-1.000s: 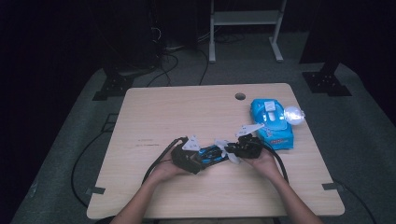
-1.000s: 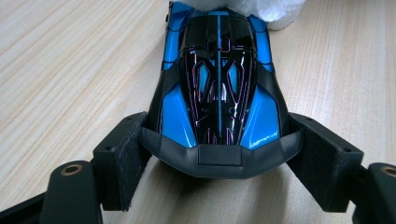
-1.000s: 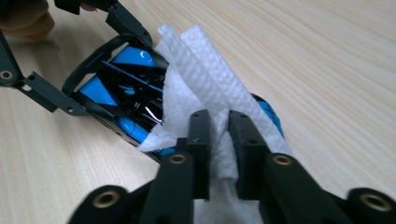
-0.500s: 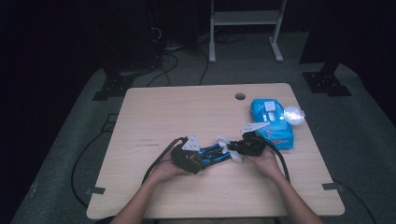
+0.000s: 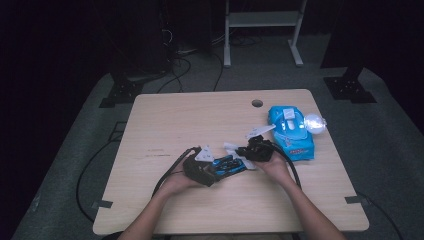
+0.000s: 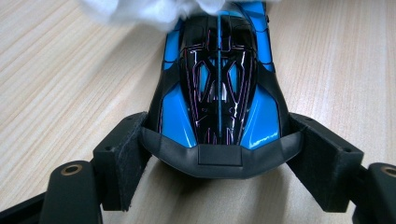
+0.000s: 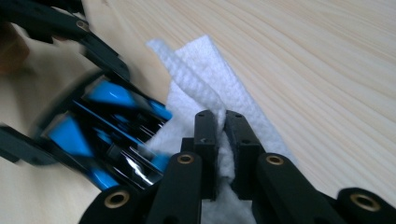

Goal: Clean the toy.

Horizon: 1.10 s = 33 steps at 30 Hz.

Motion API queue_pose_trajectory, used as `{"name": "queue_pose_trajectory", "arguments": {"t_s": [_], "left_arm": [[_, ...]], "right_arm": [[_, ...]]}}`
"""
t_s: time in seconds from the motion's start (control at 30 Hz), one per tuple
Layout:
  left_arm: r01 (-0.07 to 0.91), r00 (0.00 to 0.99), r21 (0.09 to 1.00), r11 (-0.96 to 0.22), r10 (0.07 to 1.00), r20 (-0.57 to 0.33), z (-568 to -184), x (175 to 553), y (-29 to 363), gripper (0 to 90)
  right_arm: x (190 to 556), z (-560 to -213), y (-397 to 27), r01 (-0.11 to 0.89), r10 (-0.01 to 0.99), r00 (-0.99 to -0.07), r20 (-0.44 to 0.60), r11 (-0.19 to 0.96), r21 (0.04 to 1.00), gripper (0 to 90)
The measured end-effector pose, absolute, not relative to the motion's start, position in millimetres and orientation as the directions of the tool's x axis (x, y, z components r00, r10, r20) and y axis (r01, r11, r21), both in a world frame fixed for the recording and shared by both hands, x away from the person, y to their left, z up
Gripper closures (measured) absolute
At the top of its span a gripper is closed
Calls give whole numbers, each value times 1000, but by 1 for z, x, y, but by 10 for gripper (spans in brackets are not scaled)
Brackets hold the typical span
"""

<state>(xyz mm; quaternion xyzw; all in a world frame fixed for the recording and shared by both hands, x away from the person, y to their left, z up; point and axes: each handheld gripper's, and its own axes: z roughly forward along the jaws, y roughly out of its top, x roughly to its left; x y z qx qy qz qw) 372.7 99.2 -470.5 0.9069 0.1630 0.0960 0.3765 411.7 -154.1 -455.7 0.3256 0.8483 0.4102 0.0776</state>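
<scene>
The toy car [image 6: 218, 93], blue and black, sits low on the wooden surface [image 5: 190, 120] near the front middle, and the left claw [image 6: 219, 158] has it pinned by one end, its two pads pressed against the car's flanks at a fairly wide spread. Touching the car's far end is a white wipe [image 7: 205, 88], and the right claw [image 7: 221, 140] has just been closing on it; its jaws now stand nearly together with the bunched cloth pinched between them. In the high view the left claw [image 5: 212, 167] and the right claw [image 5: 245, 152] face each other, with the car [image 5: 227, 164] between them. This looks like the wiping step: one hand steadies the toy, the other brings the cloth to the bodywork. The next move likely calls for dragging the wipe along the glossy shell with light pressure while the left grip holds firm, since the car could roll or twist out from between the pads. Off to the right lies a blue pack of wipes [image 5: 290, 132], flat on the surface, its lid apparently flipped open; what remains inside cannot be told from here. Just beside its far corner rests a small clear shiny thing [image 5: 315, 121], too blurred to name.
</scene>
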Motion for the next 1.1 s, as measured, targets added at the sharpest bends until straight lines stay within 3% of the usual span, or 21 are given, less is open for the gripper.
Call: {"name": "queue_pose_trajectory", "arguments": {"t_s": [0.17,0.4,0.83,1.1], "left_arm": [[225,928,713,-664,370,51,-470,372,99,240],[224,928,713,-665,368,52,-470,373,99,240],[227,929,716,-660,367,44,-471,373,100,240],[226,928,714,-663,369,49,-471,373,99,240]], "right_arm": [[405,-461,-179,528,652,-741,161,417,740,832],[387,-459,-189,523,629,-759,166,439,730,835],[420,-459,-164,547,651,-729,210,371,751,833],[405,-466,-197,597,668,-701,250,357,718,835]]}}
